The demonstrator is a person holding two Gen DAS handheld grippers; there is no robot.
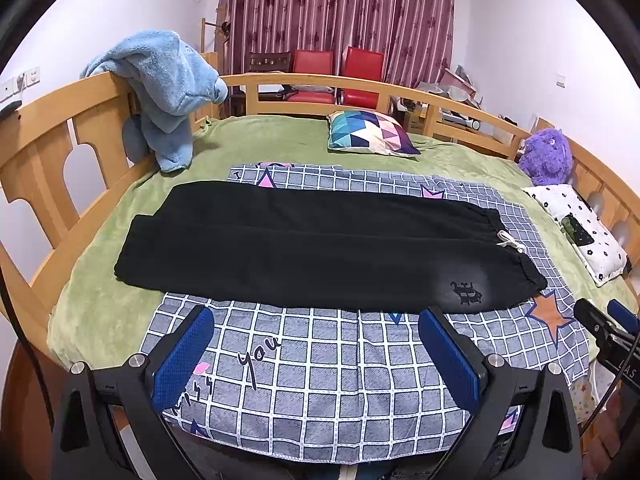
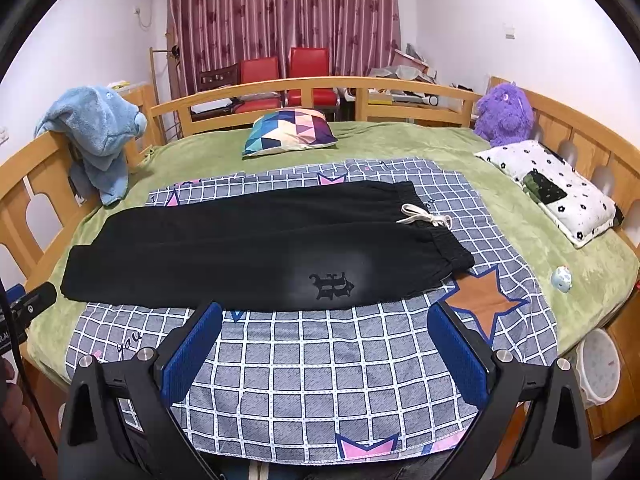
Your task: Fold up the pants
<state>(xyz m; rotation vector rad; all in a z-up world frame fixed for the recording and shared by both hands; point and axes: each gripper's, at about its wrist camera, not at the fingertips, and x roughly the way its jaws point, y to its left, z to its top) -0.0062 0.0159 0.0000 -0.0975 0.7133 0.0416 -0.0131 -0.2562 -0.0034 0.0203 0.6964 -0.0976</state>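
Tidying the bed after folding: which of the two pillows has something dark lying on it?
The white pillow with black flowers, at the bed's right edge near the purple plush toy. The triangle-patterned pillow carries nothing.

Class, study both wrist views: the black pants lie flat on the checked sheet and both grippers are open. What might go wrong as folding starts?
1. The black pants lie on the loose checked sheet; a gripper might pinch both.
2. The white drawstring at the waistband could snag or get trapped in the fold.
3. The left gripper and right gripper hover close together and may collide.
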